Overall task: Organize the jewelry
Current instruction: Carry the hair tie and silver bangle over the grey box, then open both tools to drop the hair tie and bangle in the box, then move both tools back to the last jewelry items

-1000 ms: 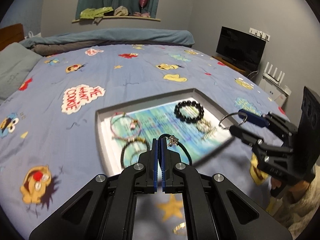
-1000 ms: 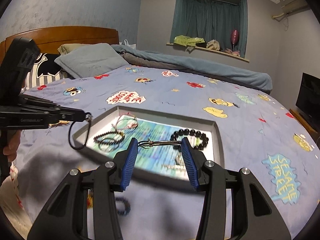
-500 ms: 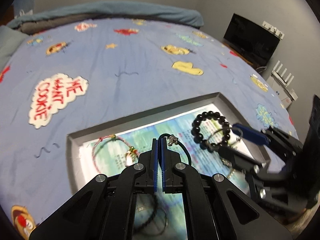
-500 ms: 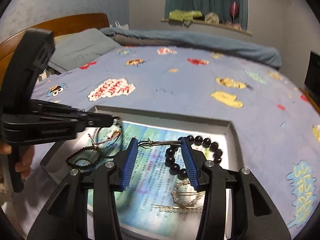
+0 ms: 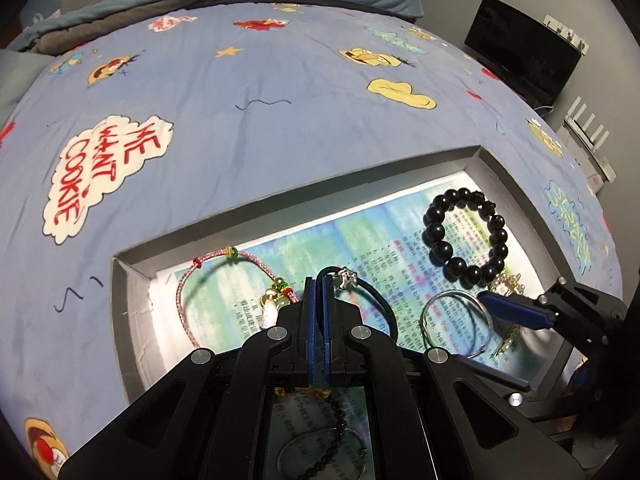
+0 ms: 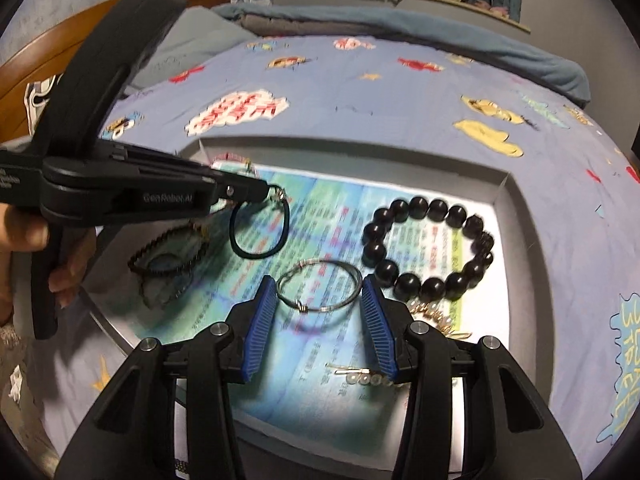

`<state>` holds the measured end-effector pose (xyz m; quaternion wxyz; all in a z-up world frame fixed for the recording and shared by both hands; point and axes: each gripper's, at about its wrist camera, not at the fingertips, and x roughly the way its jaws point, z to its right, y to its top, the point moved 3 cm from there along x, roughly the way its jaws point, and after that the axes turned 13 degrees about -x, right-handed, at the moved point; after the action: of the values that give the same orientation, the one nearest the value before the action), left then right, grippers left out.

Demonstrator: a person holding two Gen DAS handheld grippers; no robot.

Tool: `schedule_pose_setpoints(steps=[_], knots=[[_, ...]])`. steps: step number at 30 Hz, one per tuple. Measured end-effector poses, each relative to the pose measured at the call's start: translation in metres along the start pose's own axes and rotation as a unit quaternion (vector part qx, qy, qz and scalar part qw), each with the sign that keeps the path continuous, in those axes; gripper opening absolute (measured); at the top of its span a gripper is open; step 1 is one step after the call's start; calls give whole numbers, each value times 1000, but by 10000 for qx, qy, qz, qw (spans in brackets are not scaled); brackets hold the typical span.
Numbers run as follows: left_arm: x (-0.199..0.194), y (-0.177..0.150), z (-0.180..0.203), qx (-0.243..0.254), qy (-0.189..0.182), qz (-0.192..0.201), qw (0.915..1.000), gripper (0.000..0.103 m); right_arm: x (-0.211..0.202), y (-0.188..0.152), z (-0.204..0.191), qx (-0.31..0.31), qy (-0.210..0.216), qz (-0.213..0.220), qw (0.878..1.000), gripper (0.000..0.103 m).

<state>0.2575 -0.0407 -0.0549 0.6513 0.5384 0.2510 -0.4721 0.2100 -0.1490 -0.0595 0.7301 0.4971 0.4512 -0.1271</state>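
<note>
The left tool (image 5: 319, 308) is pinched narrow on a black cord bracelet (image 6: 260, 232) with a small silver charm; the loop hangs from its tips above the left half of the grey tray (image 6: 516, 200), apart from the paper lining. The right tool (image 6: 320, 320) stands wide, its blue pads (image 6: 262, 312) on either side of a thin silver wire bangle (image 6: 318, 286) that lies on the printed paper in the near middle of the tray; whether the pads touch the bangle I cannot tell. Just right of the bangle lies a black bead bracelet (image 6: 430, 242), and near it a pearl hairpin (image 6: 360, 376). At the tray's left end lie a pink string bracelet (image 5: 224, 280) and a small-bead dark bracelet (image 6: 168, 256). The tray rests on a bed with a blue cartoon-print sheet (image 5: 248, 132).
</note>
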Motion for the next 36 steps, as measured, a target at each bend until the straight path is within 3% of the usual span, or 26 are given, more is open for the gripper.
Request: schedule_pose_setpoints(steps=[9, 10, 13, 17, 21, 23, 27, 31, 36], knots=[[4, -1, 7, 223, 159, -28, 9996, 4, 7, 7, 0, 73, -60, 37, 9999, 46], [3, -1, 7, 224, 155, -8, 9996, 8, 6, 6, 0, 78, -54, 52, 9999, 46], [-6, -2, 8, 268, 192, 188, 9993, 35, 1, 5, 0, 76, -61, 124, 9999, 52], [-24, -4, 10, 247, 229, 416, 9986, 36, -15, 4, -3, -20, -195, 259, 9995, 52], [-50, -10, 13, 239, 175, 709, 9970, 41, -42, -4, -5, 27, -290, 480, 9984, 60], [-63, -14, 14, 265, 195, 862, 9957, 51, -58, -10, -4, 104, -346, 591, 9976, 64], [-90, -26, 18, 356, 221, 1190, 9920, 61, -88, -22, -4, 217, -496, 812, 9952, 83], [-116, -43, 17, 307, 285, 1438, 9887, 76, -112, -33, -6, 264, -569, 939, 9936, 95], [-141, -58, 15, 98, 319, 1616, 9863, 91, -135, -40, -7, 342, -665, 1094, 9912, 98]])
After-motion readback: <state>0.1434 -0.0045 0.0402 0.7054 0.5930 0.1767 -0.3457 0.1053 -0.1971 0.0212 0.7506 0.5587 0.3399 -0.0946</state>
